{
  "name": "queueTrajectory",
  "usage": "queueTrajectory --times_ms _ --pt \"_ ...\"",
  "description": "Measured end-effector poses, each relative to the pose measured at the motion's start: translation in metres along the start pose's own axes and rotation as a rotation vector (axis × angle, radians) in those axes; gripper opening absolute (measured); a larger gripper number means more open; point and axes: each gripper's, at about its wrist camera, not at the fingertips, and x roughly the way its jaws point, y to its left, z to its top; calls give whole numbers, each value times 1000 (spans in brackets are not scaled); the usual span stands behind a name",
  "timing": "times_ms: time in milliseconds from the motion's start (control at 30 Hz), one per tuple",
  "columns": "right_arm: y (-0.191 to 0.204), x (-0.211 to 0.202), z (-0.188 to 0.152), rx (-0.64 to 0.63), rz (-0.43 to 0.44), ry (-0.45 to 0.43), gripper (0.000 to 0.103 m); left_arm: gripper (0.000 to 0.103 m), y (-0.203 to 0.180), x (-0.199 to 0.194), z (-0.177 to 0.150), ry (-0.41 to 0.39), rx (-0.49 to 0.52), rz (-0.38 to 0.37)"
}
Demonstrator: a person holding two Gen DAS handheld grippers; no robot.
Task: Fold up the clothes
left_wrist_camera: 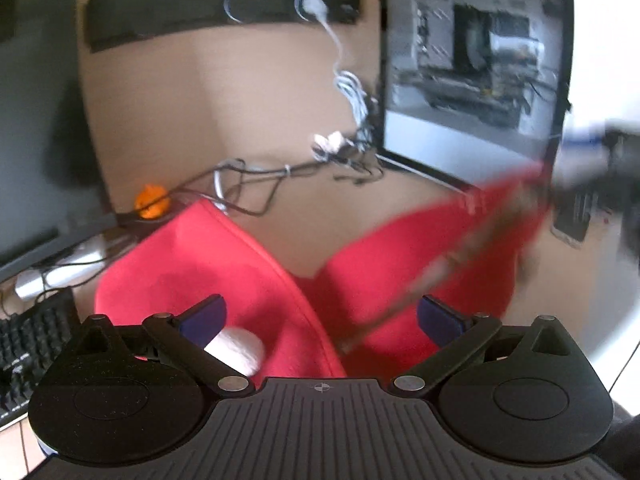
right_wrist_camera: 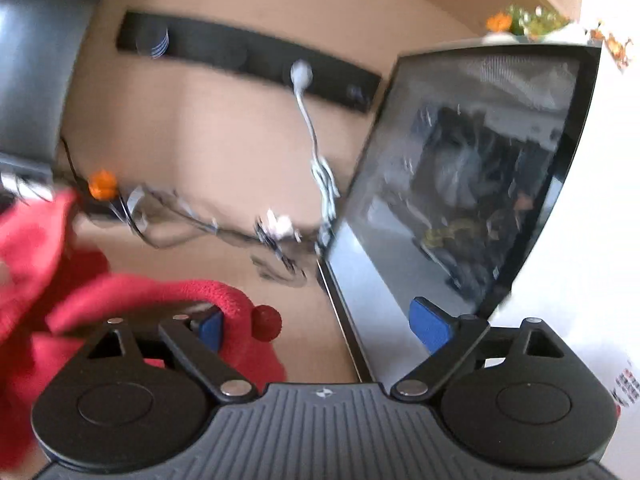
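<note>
One red garment (left_wrist_camera: 208, 264) lies low in both frames, both claws — left claw (left_wrist_camera: 320, 316), right claw (right_wrist_camera: 328, 326) — spread wide and gripping nothing; only the left view shows a keyboard (left_wrist_camera: 28, 344).

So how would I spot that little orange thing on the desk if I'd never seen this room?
Start at the long black bar on the tan wall and drop down to where wall meets desk. There, left of the tangled cables and just past the red cloth, sits the orange thing. It is small, round and the only bright orange item among grey and black wiring.
</note>
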Motion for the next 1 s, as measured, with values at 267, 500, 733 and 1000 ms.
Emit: queueTrajectory --times_ms 267,500,733,1000 --pt "-3 10 -49 68 134 210 95 103 -16 4 -9 34 83 -5" --pt "2 33 -59 -11 -7 264 83 103 -35 9 -4 14 167 -47" --pt "12 16 -3 -120 -60 -3 81 103 -82 33 9 -22 368 -120" --pt "19 15 16 -186 18 -109 81 103 -109 66 35 -43 490 -175"
